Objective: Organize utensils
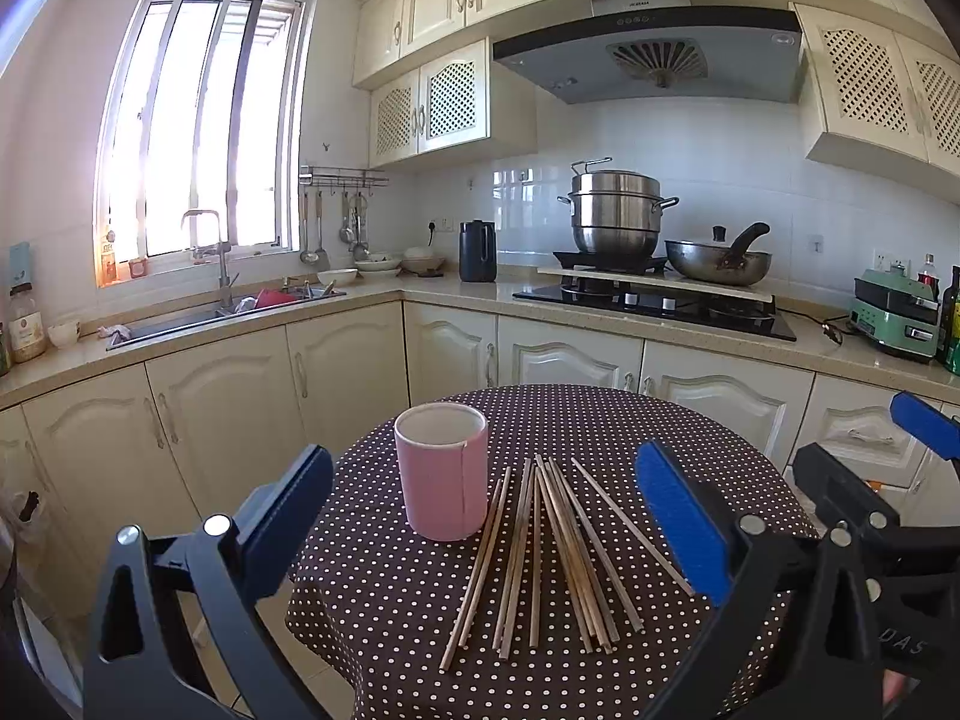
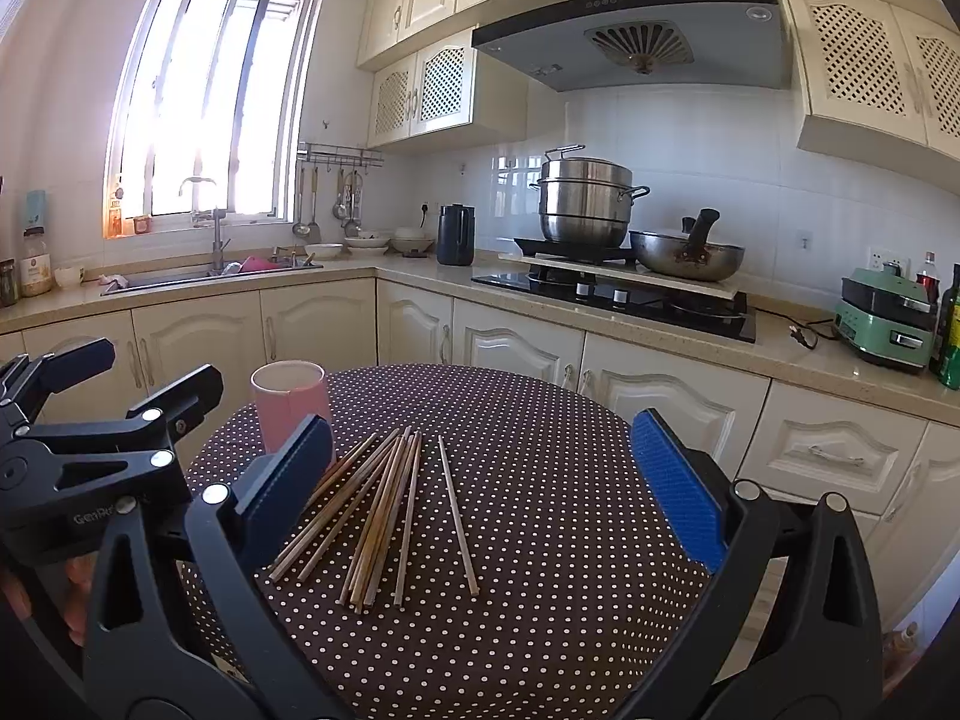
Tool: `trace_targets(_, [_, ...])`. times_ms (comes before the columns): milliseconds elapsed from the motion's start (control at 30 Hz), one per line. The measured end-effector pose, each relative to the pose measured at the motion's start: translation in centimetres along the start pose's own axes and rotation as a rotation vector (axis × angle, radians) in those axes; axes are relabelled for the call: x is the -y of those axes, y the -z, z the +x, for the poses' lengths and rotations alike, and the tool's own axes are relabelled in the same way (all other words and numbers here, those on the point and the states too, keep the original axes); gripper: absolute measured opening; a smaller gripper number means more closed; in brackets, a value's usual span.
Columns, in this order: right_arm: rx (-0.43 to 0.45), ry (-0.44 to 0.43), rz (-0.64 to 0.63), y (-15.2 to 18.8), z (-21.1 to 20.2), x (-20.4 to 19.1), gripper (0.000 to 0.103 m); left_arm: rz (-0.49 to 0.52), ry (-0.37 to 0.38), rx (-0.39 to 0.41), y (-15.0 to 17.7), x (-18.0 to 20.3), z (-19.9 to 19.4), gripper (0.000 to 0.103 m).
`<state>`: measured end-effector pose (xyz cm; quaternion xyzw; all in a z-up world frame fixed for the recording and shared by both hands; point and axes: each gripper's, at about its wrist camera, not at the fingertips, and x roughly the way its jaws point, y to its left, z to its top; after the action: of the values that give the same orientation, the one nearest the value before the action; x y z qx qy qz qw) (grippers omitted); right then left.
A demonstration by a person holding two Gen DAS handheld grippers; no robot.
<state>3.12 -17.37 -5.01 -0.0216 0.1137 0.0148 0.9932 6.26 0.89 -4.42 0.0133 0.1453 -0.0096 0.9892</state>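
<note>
Both grippers stood spread and empty above the table, nothing yet picked up.

The left gripper (image 1: 483, 531) hung released before the upright pink cup (image 1: 442, 471); right of the cup the chopsticks (image 1: 549, 552) lay fanned on the dotted tablecloth (image 2: 540, 480), within the released right gripper (image 2: 480, 486)'s reach.

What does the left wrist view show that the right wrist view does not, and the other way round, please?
Only the left wrist view shows the pink cup whole and unblocked, with the right gripper at its right edge. Only the right wrist view shows the left gripper from the side at its left edge, and one chopstick lying apart from the bundle. Both show the chopsticks loose on the polka-dot tablecloth, the empty cup standing upright, and both sets of jaws open and empty.
</note>
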Motion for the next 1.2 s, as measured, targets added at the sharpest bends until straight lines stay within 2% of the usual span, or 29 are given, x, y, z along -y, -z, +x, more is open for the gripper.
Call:
trace_targets(167, [-0.018,0.008,0.010,0.3,0.8,0.1,0.097,0.005,0.019,-0.025,0.2,-0.1,1.2,0.099])
trace_targets(467, [-0.051,0.017,0.002,0.9,3.0,0.1,0.097,0.027,0.008,-0.048,0.9,0.1,3.6,0.099])
trace_targets(767, [-0.094,-0.008,-0.015,1.2,5.7,0.7,0.097,0.043,0.015,-0.079,1.4,0.4,6.3,0.099])
trace_targets(867, [-0.129,-0.008,-0.033,1.4,7.3,0.9,0.097,0.043,0.020,-0.105,1.7,0.2,7.4,0.099])
trace_targets(967, [-0.163,-0.014,-0.058,1.7,9.0,1.2,0.097,0.030,0.038,-0.180,2.0,-0.3,9.6,0.099])
trace_targets(1000, [-0.181,-0.019,-0.072,1.8,9.6,1.3,0.096,0.029,0.056,-0.214,2.1,-0.6,10.4,0.099])
trace_targets(1100, [-0.239,-0.042,-0.101,2.1,11.9,1.6,0.084,0.039,0.095,-0.307,2.9,-1.4,13.0,0.099])
trace_targets(1167, [-0.302,-0.080,-0.090,2.4,13.8,2.2,0.071,0.039,0.135,-0.364,3.4,-2.0,14.6,0.099])
trace_targets(1200, [-0.341,-0.104,-0.081,2.6,14.6,2.5,0.067,0.040,0.152,-0.396,3.6,-2.2,15.3,0.098])
